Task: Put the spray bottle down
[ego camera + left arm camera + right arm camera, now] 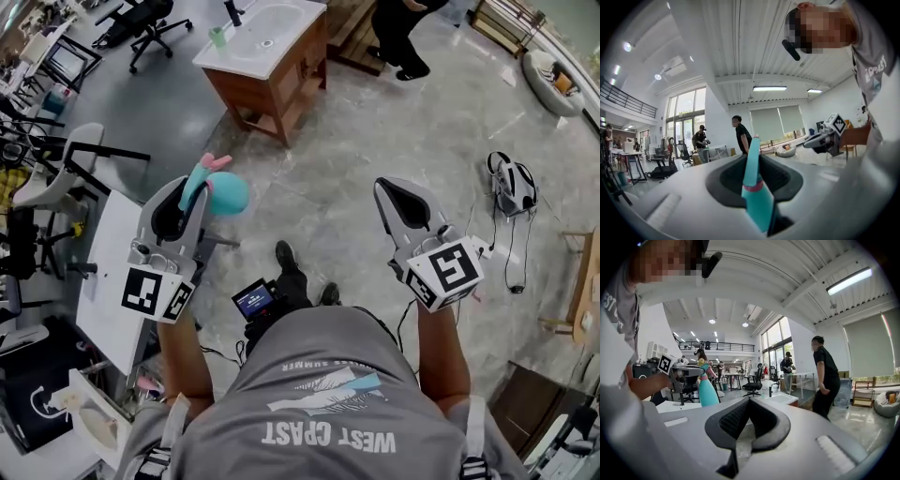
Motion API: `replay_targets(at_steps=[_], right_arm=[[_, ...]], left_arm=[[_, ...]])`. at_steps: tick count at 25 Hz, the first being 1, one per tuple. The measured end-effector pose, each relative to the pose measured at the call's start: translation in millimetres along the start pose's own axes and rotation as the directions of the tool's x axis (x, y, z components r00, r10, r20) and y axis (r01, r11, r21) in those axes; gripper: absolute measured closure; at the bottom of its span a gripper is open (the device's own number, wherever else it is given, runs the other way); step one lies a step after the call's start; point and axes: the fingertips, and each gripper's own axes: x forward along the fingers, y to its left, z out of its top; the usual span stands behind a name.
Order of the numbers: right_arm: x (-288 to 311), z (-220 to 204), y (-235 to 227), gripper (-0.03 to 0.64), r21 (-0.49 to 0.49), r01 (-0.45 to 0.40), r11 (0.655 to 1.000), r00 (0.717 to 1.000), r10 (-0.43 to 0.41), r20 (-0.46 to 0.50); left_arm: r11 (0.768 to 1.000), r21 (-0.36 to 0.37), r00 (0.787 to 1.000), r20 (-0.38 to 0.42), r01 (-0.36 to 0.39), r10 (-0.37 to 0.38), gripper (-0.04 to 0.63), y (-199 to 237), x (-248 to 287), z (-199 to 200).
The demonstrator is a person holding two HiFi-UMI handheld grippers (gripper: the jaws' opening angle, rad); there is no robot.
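head view: holding teal spray bottle [225,193] by the neck in left gripper [187,192], narrow grip, up in the air near white surface [105,253]. right gripper [392,192] closed on nothing, well apart.
left gripper view: pinching the neck [757,197] between the pads, slightly tilted.
right gripper view: bottle [707,390] not yet set down.
best: carry over surface, square the base, lower till touching, then release.
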Motion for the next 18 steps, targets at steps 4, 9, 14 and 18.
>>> replay_targets(at_steps=[4, 9, 14, 18], right_arm=[[9, 4, -9, 0.616, -0.008, 0.039, 0.999, 0.999, -0.039, -0.016], [33, 9, -19, 0.616, -0.011, 0.079, 0.997, 0.996, -0.079, -0.031], [71, 18, -19, 0.617, -0.014, 0.088, 0.996, 0.996, -0.088, -0.029], [100, 21, -19, 0.617, -0.019, 0.09, 0.996, 0.995, -0.091, -0.047]], left_arm=[[0.999, -0.012, 0.999, 0.019, 0.031, -0.031, 0.512, 16, 20, -3], [0.997, -0.029, 0.997, 0.038, 0.07, -0.069, 0.512, 40, 47, -8], [0.996, -0.036, 0.996, 0.044, 0.083, -0.081, 0.512, 77, 65, -16], [0.995, -0.043, 0.995, 0.048, 0.085, -0.083, 0.512, 104, 76, -24]])
